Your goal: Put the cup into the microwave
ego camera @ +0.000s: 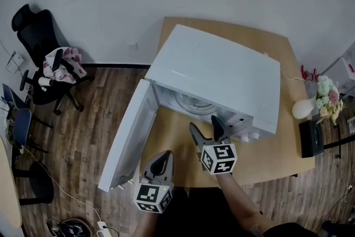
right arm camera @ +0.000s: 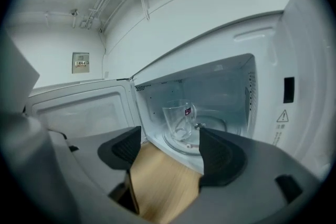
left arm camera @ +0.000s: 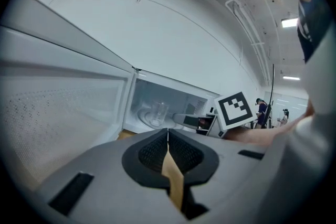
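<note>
Wood floor (ego camera: 83, 136) and a white wall frame a tan table (ego camera: 277, 119), and the white microwave (ego camera: 222, 72) takes up most of that table. Its door (ego camera: 127, 136) is swung wide open to the microwave's left, reaching out past the table edge. An office chair (ego camera: 41, 58) stands well to the microwave's left, and flowers (ego camera: 327, 97) sit off to its right.

The cup (right arm camera: 179, 120) is clear glass and stands upright inside the microwave on the turntable (right arm camera: 210, 128), touching neither of my tools. I judge the placing done. The door is still open, so at most I would shut it, though the task does not ask for that.

My right gripper (right arm camera: 170, 136) hangs just in front of the microwave's opening, jaws spread wide and holding nothing, with only bare table between them. My left gripper (left arm camera: 168, 136) sits in front of the microwave beside the open door, jaws pressed together with nothing in them.

From the head view the microwave's top hides the cup, and only an arc of the turntable shows. From the left gripper view the right gripper's marker cube covers the right part of the microwave's cavity. The small label on the cup is too tiny to read, and I cannot tell exactly which way its handle points.
</note>
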A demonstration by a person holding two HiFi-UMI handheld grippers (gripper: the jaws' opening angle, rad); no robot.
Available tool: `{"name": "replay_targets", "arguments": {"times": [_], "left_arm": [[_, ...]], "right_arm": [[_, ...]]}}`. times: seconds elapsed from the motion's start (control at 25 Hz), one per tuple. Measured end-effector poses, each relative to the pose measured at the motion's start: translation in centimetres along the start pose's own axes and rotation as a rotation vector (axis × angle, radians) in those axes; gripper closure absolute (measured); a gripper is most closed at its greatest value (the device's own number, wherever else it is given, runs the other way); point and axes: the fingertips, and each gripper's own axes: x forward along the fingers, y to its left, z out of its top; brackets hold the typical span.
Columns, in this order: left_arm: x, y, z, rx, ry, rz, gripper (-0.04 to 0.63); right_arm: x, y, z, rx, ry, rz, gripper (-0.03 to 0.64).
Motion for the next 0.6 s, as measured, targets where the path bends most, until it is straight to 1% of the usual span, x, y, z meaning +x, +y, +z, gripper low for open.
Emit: {"name": "replay_targets", "arguments": {"times": [0.2, 0.24, 0.28, 0.36, 0.6], "left_arm": [[0.4, -0.5, 0.7, 0.013, -0.015, -0.017, 0.589], [0.5, -0.6, 0.9, 0.014, -0.021, -0.019, 0.589], [0.5, -0.7, 1.1, 0.014, -0.028, -0.021, 0.589], [0.5, -0.8, 1.5, 0.013, -0.039, -0.026, 0.589], [1.3, -1.2, 2.4, 0.028, -0.047, -0.054, 0.589]], "right_arm": [[-2.0, 0.1, 0.6, 0.025, -0.002, 0.006, 0.282], [-2.4, 0.0, 0.8, 0.029, -0.004, -0.002, 0.294], [-2.8, -0.1, 1.0, 0.03, -0.005, -0.014, 0.336], [-3.9, -0.5, 1.4, 0.029, -0.009, -0.035, 0.512], [-6.6, -1.4, 2.5, 0.007, -0.031, -0.047, 0.597]]}}
